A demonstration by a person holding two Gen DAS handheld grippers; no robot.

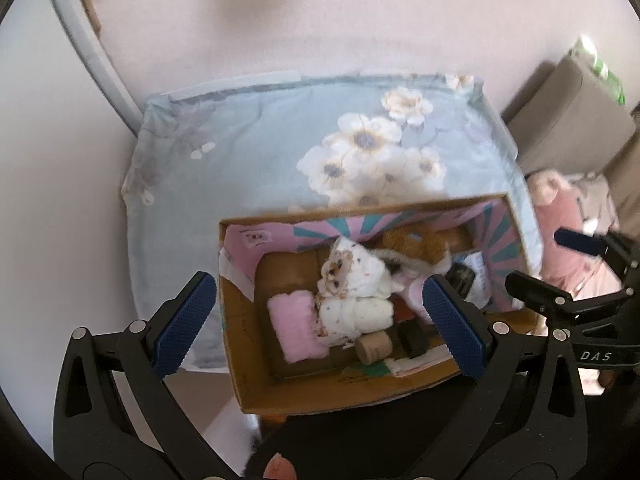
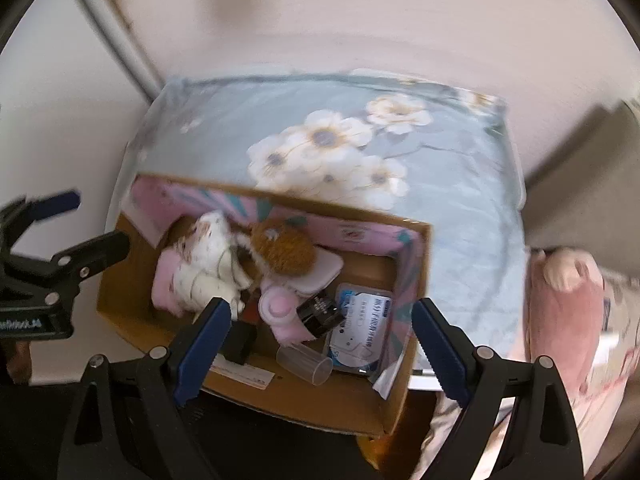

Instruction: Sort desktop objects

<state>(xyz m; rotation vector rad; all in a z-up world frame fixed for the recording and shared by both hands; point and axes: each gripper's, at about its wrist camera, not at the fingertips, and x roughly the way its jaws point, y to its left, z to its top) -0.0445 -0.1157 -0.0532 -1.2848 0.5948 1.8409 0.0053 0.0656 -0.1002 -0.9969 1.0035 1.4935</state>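
Our left gripper (image 1: 320, 312) hangs with its blue pads spread wide and nothing between them; our right gripper (image 2: 320, 344) hangs the same way, wide open and empty. Both look down into the cardboard box (image 1: 240, 360), which sits at the near edge of a table under a floral cloth (image 1: 248, 152).

Going left to right from the left tongs: just inside the left pad lies a pink rolled cloth (image 1: 294, 326), its long axis running roughly away from us along the fingers. Touching it on the right are two white speckled rolled cloths (image 1: 356, 314), the nearer one lying crosswise between the pads. Below them a small tan cylinder (image 1: 374, 346) lies on its side, and right of that a dark block (image 1: 414, 338), close to the right pad. Farther off, a brown plush toy (image 1: 416, 242) lies against the far wall of the box.

From the right tongs, the white cloths are ahead and left, partly behind the left pad. Straight ahead sit a pink round item (image 2: 276, 312), a small black jar (image 2: 322, 314), a clear plastic cup (image 2: 306, 364) on its side and a blue-and-white packet (image 2: 362, 316).

The things lie in the box and the cloth shows bare, which fits both a finished gathering and a box about to be emptied. The left tongs are nearer the cloths, the right nearer the cup and packet.
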